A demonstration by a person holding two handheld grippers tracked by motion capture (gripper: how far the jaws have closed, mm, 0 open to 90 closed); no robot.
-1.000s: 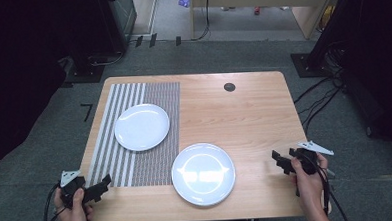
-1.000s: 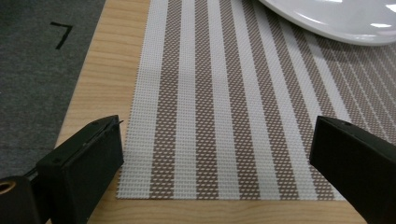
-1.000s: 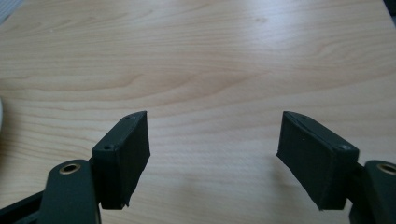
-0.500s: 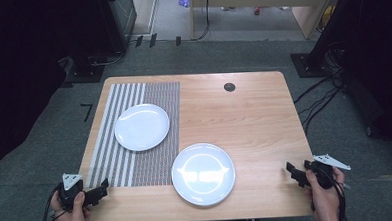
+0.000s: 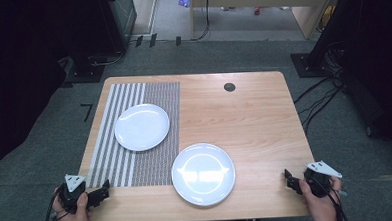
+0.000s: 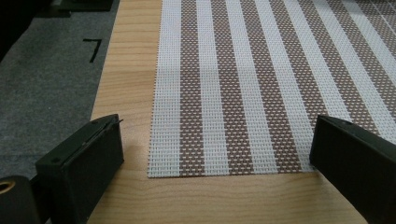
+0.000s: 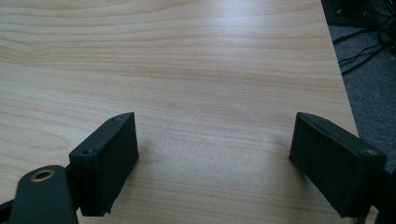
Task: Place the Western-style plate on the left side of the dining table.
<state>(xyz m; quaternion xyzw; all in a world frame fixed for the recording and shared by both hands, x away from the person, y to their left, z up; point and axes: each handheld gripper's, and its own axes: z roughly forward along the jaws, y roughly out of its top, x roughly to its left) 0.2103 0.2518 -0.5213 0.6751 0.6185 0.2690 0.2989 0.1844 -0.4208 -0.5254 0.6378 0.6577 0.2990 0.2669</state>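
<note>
Two white plates are on the wooden table [image 5: 249, 123]. One plate [image 5: 141, 127] lies on the striped placemat [image 5: 158, 94]. The other plate [image 5: 203, 173] sits near the front edge, just right of the mat. My left gripper [image 5: 100, 194] is held at the near left corner, open, and its jaws [image 6: 219, 158] frame the mat's near edge [image 6: 233, 116] with nothing between them. At the near right corner my right gripper [image 5: 290, 179] is open over bare wood [image 7: 210, 70]. Its jaws [image 7: 215, 158] have just been opening and hold nothing.
A small dark round hole [image 5: 229, 87] is set in the tabletop at the back right. Grey carpet [image 5: 345, 134] surrounds the table, with cables [image 5: 318, 100] on the floor to the right and dark equipment stands behind.
My right gripper has drawn back toward the near right edge of the table, and its jaws stand wider. The left gripper and both plates have stayed put.
</note>
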